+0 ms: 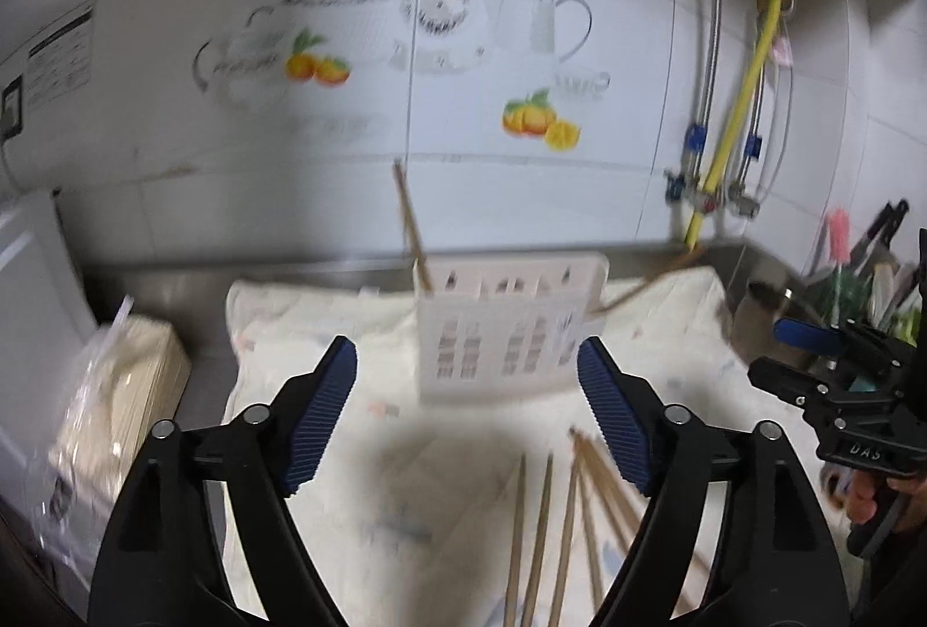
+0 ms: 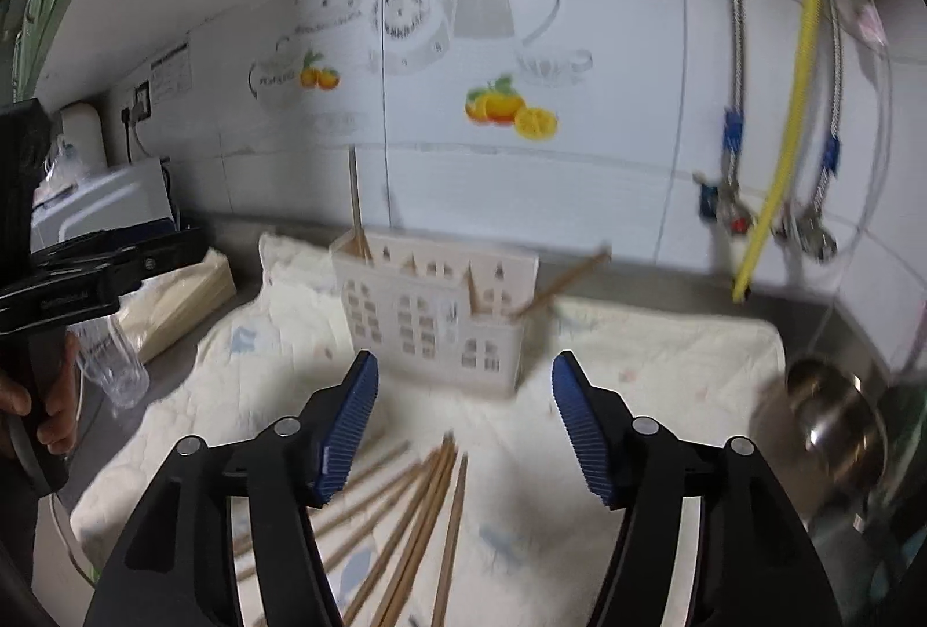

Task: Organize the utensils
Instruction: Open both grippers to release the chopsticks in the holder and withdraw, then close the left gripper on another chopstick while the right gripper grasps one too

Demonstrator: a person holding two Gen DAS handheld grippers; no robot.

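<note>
A white plastic utensil holder (image 1: 498,337) with cut-out windows stands on a cream cloth (image 1: 324,337); it also shows in the right wrist view (image 2: 434,314). One wooden chopstick (image 1: 410,221) stands in its left end (image 2: 356,198) and another (image 2: 559,282) leans out of its right end. Several loose wooden chopsticks (image 1: 556,522) lie on the cloth in front (image 2: 417,517). My left gripper (image 1: 466,415) is open and empty above the cloth. My right gripper (image 2: 463,424) is open and empty above the loose chopsticks.
A bagged stack of wooden items (image 1: 116,395) lies left of the cloth. A clear glass (image 2: 116,366) stands at the left. A steel pot (image 2: 834,424) sits at the right. Pipes and a yellow hose (image 2: 782,163) run down the tiled wall.
</note>
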